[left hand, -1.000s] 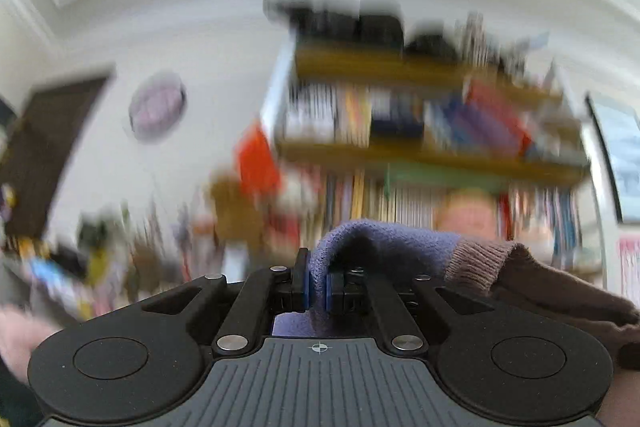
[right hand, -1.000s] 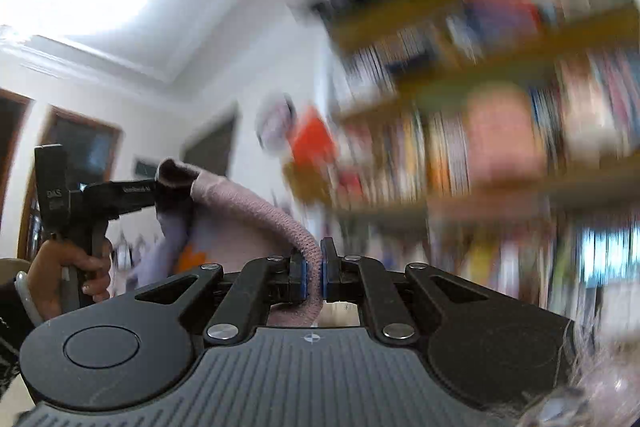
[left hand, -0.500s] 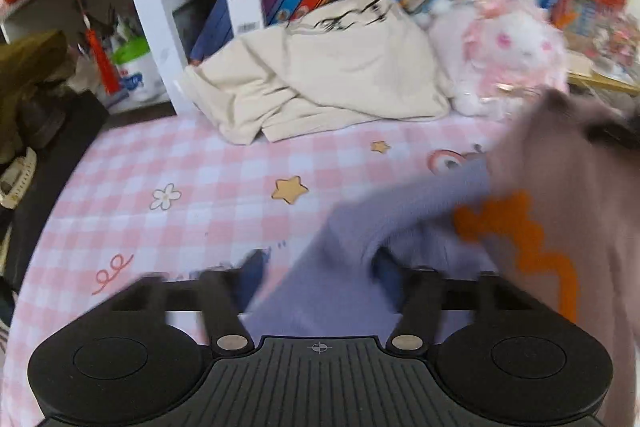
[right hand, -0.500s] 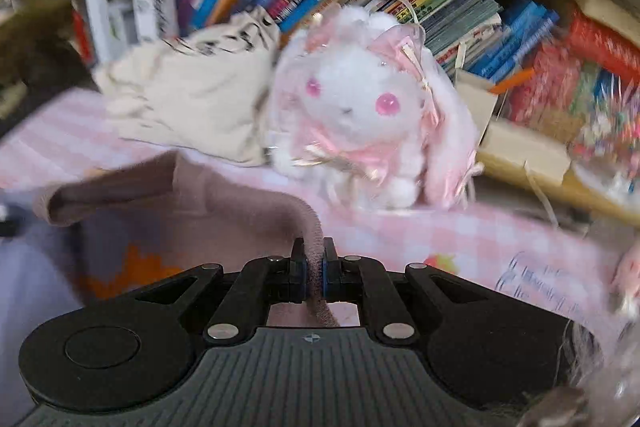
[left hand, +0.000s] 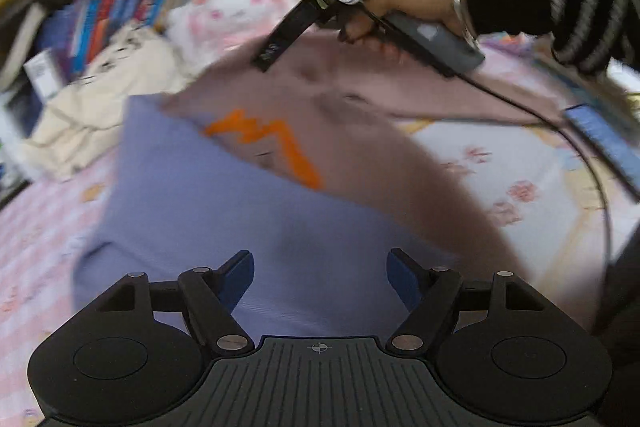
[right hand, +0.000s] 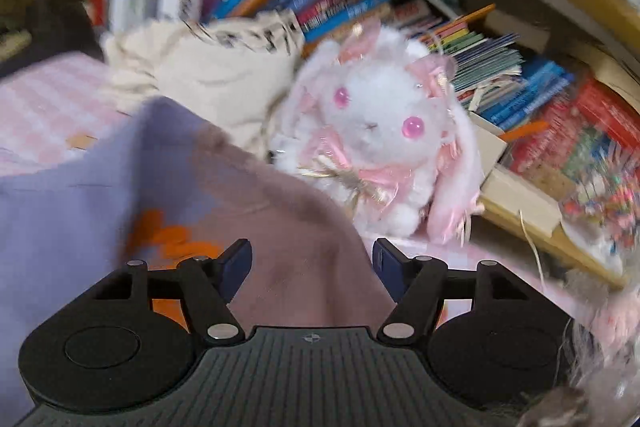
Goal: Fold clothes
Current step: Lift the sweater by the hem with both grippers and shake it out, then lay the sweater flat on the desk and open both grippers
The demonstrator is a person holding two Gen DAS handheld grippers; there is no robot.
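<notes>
Both left tongs point(left hand: 320, 275) and right tongs point(right hand: 311, 267) spread wide, gripping nothing, above soft, floppy lilac-and-mauve sweater point(left hand: 224, 203) spread on pink-checked bed point(left hand: 28, 227); likely light and limp, best pinched at hem or cuff edges.

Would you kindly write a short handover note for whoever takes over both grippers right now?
Left gripper: open, holding nothing, above the lilac part of the sweater.
Right gripper: open, holding nothing, above the mauve part.
The sweater lies spread on the pink checked cloth, orange motif up. A cream garment sits crumpled beside the plush rabbit by the bookshelf.
Done: sweater laid down and let go.
Left: no fold is visible yet; the cream garment is untouched.
</notes>
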